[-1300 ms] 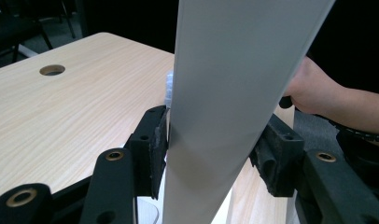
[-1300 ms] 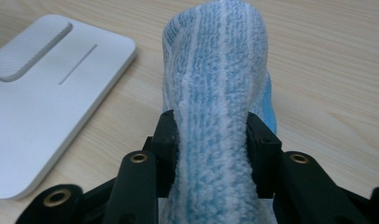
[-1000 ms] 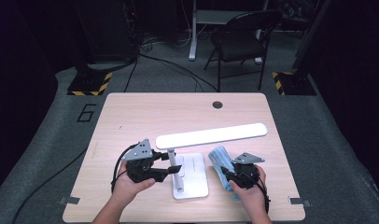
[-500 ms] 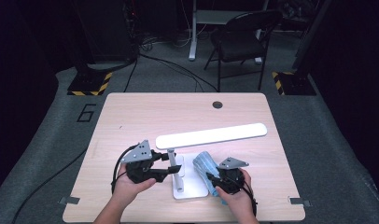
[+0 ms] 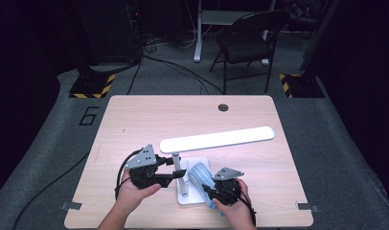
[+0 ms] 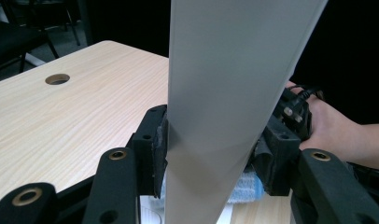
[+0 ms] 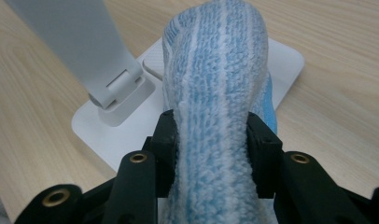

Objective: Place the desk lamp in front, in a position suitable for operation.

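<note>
The left tool (image 5: 176,173) clamps the lamp's upright arm (image 6: 225,116), with bare worktop (image 5: 149,120) beyond. The right tool (image 7: 211,140) pinches a blue cloth (image 7: 215,84) over the lamp base (image 7: 285,60), near the worktop's front edge.

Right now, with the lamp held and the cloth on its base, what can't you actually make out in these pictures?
- Where the blue cloth meets the lamp base: right gripper view, hidden behind the cloth's own bulk.
- Lamp post top and foot: left gripper view, cut off by the frame edges.
- Left hand-held gripper pad contact on the post: high view, too small.
- Any switch on the base: high view, covered by cloth and right hand-held gripper.
</note>
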